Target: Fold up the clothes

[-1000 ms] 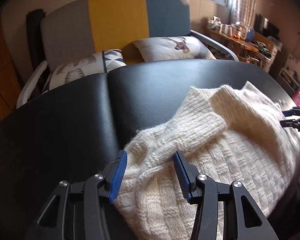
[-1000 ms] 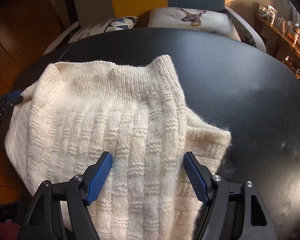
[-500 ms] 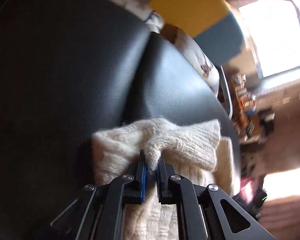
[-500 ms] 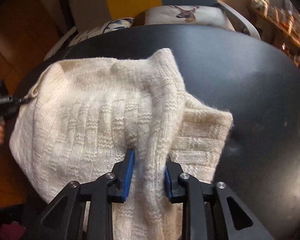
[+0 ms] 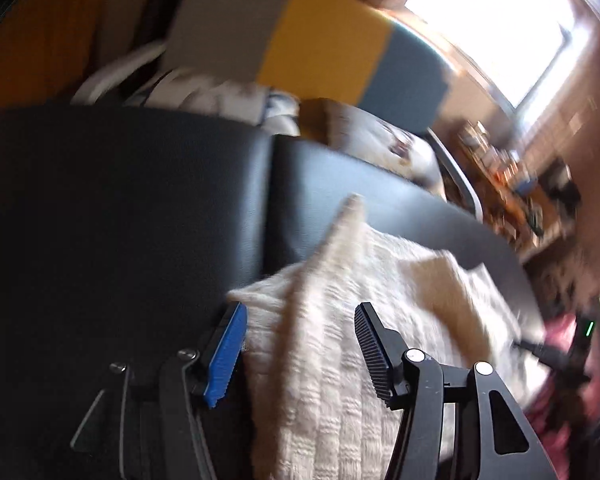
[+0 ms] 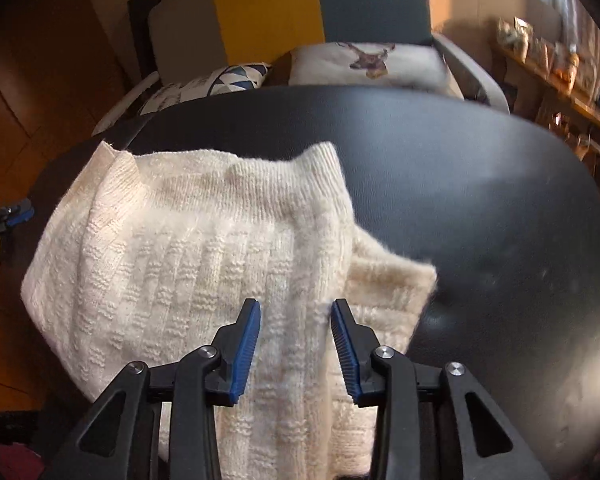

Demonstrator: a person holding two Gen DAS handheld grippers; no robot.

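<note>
A cream knit sweater (image 6: 188, 264) lies bunched on the black padded table (image 6: 480, 200), with a ribbed edge pointing away from me. My right gripper (image 6: 296, 354) is half closed, its blue pads pressing a thick raised fold of the sweater. In the blurred left wrist view the sweater (image 5: 340, 320) spreads between and beyond the fingers of my left gripper (image 5: 300, 356), which is open and holds nothing. The left gripper (image 6: 8, 216) also shows at the far left edge of the right wrist view, off the sweater's side.
A grey, yellow and blue sofa (image 6: 268, 12) with patterned cushions (image 6: 364, 64) stands behind the table. A cluttered wooden shelf (image 6: 560, 72) runs along the right. A bright window (image 5: 492, 24) is beyond. Bare black table surface (image 5: 120, 220) lies to the left.
My left gripper has opened and let go of the sweater corner it pinched, and its view has swung. My right gripper stays closed on the fold, and the sweater lies lower.
</note>
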